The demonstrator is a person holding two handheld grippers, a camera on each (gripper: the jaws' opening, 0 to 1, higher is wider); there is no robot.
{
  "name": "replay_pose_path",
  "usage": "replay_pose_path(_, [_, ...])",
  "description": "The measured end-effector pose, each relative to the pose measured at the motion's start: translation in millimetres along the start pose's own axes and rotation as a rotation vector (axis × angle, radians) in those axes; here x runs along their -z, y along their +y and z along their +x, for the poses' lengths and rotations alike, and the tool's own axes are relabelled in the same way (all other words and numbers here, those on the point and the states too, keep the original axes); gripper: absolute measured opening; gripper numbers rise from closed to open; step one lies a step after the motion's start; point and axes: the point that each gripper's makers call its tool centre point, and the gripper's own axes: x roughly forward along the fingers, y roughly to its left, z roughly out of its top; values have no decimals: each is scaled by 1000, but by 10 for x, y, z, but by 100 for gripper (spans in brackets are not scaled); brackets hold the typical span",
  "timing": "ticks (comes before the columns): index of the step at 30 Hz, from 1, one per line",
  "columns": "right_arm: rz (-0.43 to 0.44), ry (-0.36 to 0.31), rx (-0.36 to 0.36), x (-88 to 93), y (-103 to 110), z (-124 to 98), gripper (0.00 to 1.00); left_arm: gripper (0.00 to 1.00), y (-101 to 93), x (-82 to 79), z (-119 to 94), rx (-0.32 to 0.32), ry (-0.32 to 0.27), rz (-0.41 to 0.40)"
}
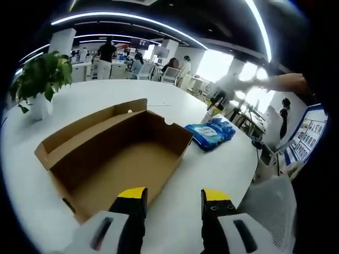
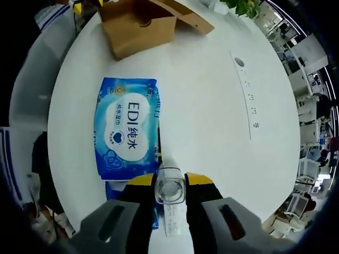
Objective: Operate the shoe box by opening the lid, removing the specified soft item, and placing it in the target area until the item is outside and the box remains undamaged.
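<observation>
Wet-wipe pack [image 2: 127, 128], blue soft pouch with white oval label, lies flat on the white table [image 2: 212, 106], outside the shoe box [image 1: 114, 153] and just beside its end wall. Box open, cardboard, looks intact, nothing visible inside. Pack's long axis runs away from the right gripper [image 2: 170, 186], which sits at the pack's near corner; its jaws are closed on a small clear tab or cap, hard to tell which. Left gripper [image 1: 174, 198] jaws apart, empty, over the box's near edge. Right hand nearer the pack.

Open-plan office (desks [image 1: 114, 67], ceiling light strips [image 1: 132, 18])
</observation>
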Motion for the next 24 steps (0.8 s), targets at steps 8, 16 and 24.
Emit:
replay_pose_path(8, [-23, 14, -6, 15, -14, 5, 19, 41, -5, -6, 32, 5, -2, -4])
replay_pose_path(16, [-44, 35, -17, 47, -42, 11, 19, 41, 0, -9, 54, 10, -4, -4])
replay_pose_path(24, [-57, 52, -19, 64, -60, 27, 20, 41, 9, 24, 31, 8, -7, -15])
